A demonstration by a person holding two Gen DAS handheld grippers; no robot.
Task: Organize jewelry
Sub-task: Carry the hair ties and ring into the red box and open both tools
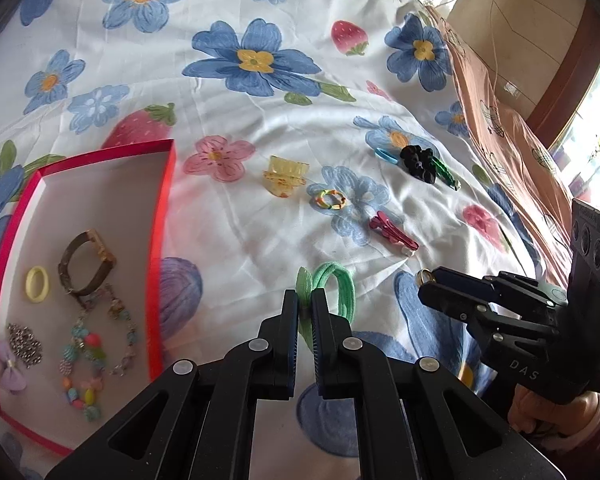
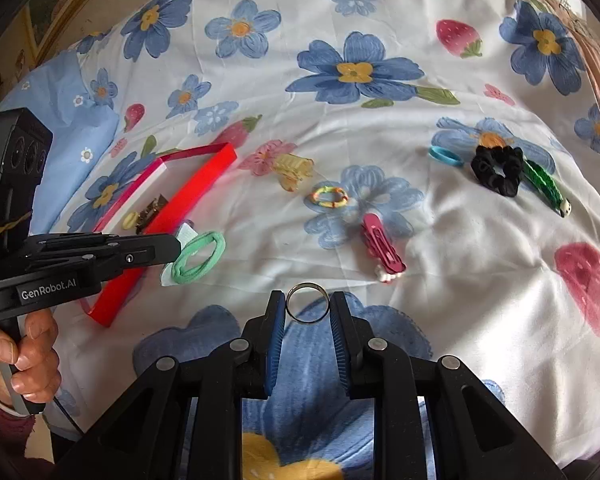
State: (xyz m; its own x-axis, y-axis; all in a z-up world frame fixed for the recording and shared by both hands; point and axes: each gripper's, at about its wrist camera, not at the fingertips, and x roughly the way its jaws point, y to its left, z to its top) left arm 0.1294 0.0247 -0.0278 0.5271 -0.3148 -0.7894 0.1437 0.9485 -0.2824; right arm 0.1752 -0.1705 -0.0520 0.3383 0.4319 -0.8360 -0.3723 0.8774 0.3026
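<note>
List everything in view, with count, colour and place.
Box: 1, red rim, white inside, left.
In box: brown bangle, yellow ring, silver chain, lilac bow, beaded bracelets.
Claw clip: 1, amber, centre.
Multicolour band: 1, centre.
Hair clips: pink, centre-right.
Blue band: 1, far right.
Scrunchie: 1, black, far right.
Green clip: 1, beside scrunchie.
Green hair tie: 1, in left gripper.
Metal ring: 1, in right gripper.
</note>
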